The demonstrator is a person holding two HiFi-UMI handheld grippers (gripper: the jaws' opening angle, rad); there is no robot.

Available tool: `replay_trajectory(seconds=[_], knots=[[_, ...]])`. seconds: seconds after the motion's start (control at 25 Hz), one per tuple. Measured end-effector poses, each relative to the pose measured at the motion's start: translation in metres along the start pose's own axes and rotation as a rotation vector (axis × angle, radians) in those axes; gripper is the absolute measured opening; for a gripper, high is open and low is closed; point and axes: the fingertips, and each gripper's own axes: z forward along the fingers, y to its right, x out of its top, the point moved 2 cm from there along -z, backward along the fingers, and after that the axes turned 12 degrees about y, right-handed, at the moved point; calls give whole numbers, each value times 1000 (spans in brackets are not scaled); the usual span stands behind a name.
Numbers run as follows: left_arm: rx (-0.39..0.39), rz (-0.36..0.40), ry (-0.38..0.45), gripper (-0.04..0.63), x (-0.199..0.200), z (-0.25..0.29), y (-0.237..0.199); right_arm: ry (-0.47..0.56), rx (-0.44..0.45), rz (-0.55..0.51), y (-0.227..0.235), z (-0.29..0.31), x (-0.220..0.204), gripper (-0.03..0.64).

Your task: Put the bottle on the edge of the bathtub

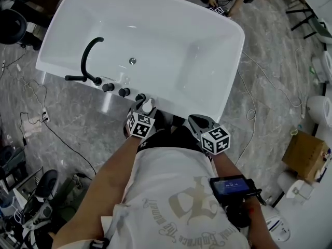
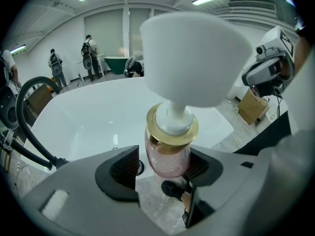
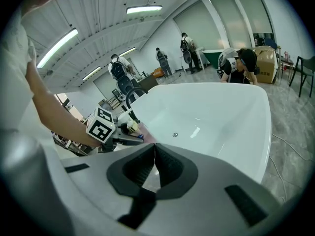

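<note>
A pump bottle [image 2: 169, 154] with a pink glass body, gold collar and wide white pump head stands upright between the jaws of my left gripper [image 2: 162, 163]. The left pad [image 2: 124, 168] stands a little off the glass; the right pad [image 2: 197, 165] is close against it. That gripper is open. In the head view the bottle [image 1: 148, 106] is at the near rim of the white bathtub [image 1: 223, 87], beside the black knobs, with the left gripper [image 1: 142, 110] over it. My right gripper [image 3: 154, 149] is shut with nothing in it and hangs just right of the left one [image 1: 199, 124].
A black curved faucet [image 1: 88, 56] and round knobs [image 1: 116, 90] sit on the tub's left rim. The drain [image 1: 133, 61] is in the basin. Cables run over the grey marble floor [image 1: 78, 123]. A cardboard box [image 1: 306, 154] stands at right. People work beyond the tub.
</note>
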Motion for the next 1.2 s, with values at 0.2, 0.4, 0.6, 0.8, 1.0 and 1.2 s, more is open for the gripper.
replay_trajectory(seconds=[0.2, 0.4, 0.6, 0.8, 1.0, 1.2], knots=[[-16, -22, 21, 265, 8, -6, 0, 2, -3, -2, -2, 3, 2, 6], [-17, -45, 59, 265, 15, -18, 7, 6, 13, -10, -5, 5, 2, 6], [-18, -52, 84, 265, 15, -34, 5, 6, 26, -24, -16, 11, 2, 6], [-17, -72, 117, 250, 17, -48, 9, 2, 40, -47, -19, 10, 1, 6], [-33, -95, 171, 215, 24, -64, 15, 3, 50, -65, -25, 13, 4, 6], [-38, -109, 201, 201, 32, -74, 18, 13, 64, -83, -29, 18, 12, 6]])
